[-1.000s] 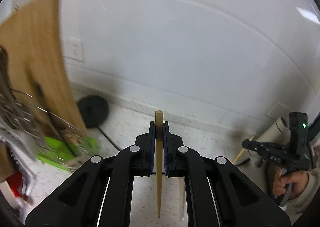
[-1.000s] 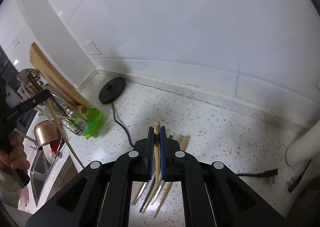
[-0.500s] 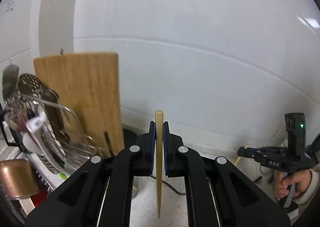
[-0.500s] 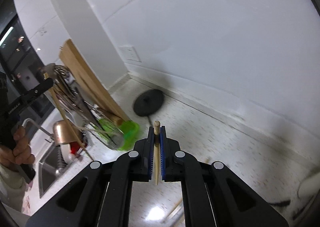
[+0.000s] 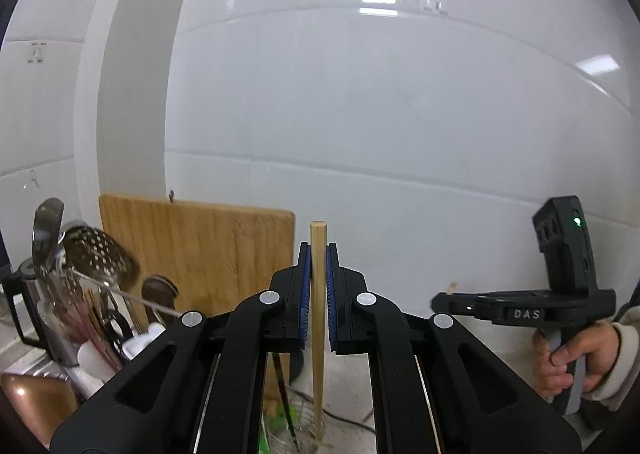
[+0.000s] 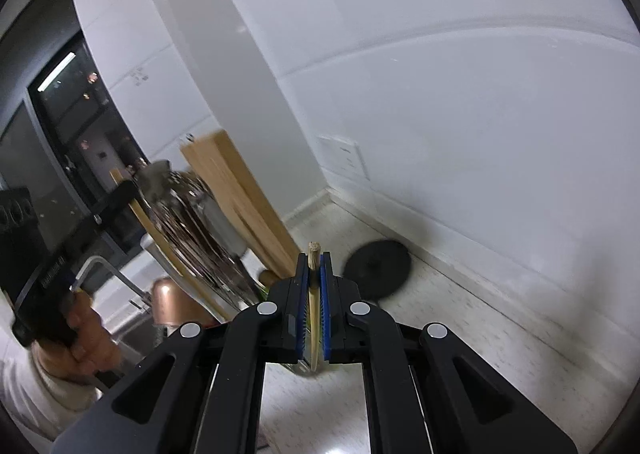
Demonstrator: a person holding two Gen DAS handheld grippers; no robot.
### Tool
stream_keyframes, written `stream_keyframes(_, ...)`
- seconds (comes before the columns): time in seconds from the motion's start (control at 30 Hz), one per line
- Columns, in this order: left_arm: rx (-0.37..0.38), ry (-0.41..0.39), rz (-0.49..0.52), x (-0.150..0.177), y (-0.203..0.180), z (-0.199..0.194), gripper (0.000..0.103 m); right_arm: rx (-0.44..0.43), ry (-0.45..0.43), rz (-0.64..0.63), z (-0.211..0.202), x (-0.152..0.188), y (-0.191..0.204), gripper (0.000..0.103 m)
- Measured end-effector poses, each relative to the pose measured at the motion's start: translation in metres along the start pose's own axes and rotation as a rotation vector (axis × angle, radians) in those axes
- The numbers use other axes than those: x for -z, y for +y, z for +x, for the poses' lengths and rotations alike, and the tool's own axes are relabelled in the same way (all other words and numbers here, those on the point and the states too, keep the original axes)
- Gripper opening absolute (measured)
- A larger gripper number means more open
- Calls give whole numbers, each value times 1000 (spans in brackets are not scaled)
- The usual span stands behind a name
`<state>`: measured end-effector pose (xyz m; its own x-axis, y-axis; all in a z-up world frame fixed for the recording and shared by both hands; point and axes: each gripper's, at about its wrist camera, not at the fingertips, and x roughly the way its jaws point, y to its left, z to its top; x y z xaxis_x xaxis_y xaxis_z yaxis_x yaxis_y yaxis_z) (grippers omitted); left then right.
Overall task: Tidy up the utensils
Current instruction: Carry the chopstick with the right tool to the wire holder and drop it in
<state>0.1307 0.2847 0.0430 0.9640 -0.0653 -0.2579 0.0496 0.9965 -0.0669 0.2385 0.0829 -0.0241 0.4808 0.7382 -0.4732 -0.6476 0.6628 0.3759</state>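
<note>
Since a second ago both views have swung up and toward the dish rack corner: the cutting board that was a blur at the left edge now stands square ahead of the left gripper, and the speckled table has dropped low in both views

The left gripper (image 5: 318, 266) is clamped on a single wooden chopstick (image 5: 319, 318), which stands upright between the blue pads with its blunt end above the fingertips and its thin end hanging below, over a glass jar with green in it (image 5: 288, 426). The right gripper (image 6: 314, 270) is pinched on a second chopstick (image 6: 313, 294), pale, with a rough top end just above the pads; it is held upright too

Behind the left chopstick the wooden cutting board (image 5: 192, 250) leans against the white tiled wall (image 5: 400, 114). To its left a utensil holder carries a perforated metal skimmer (image 5: 100, 258) and a steel ladle (image 5: 46, 226), with a copper-coloured pot (image 5: 32, 402) below at the edge. In the right wrist view a round black disc with a cord (image 6: 378, 268) lies on the table (image 6: 460, 334) near the wall, and a wall socket (image 6: 344, 158) sits above it

A hand (image 5: 572, 362) in a pale sleeve grips the right gripper's handle at the right edge of the left view
</note>
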Motion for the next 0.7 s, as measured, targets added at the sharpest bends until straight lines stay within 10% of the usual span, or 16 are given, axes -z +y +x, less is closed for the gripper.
stream_keyframes(0.7, 22, -48, 44, 84, 5, 17, 6, 18, 61, -74, 85, 25, 29, 2)
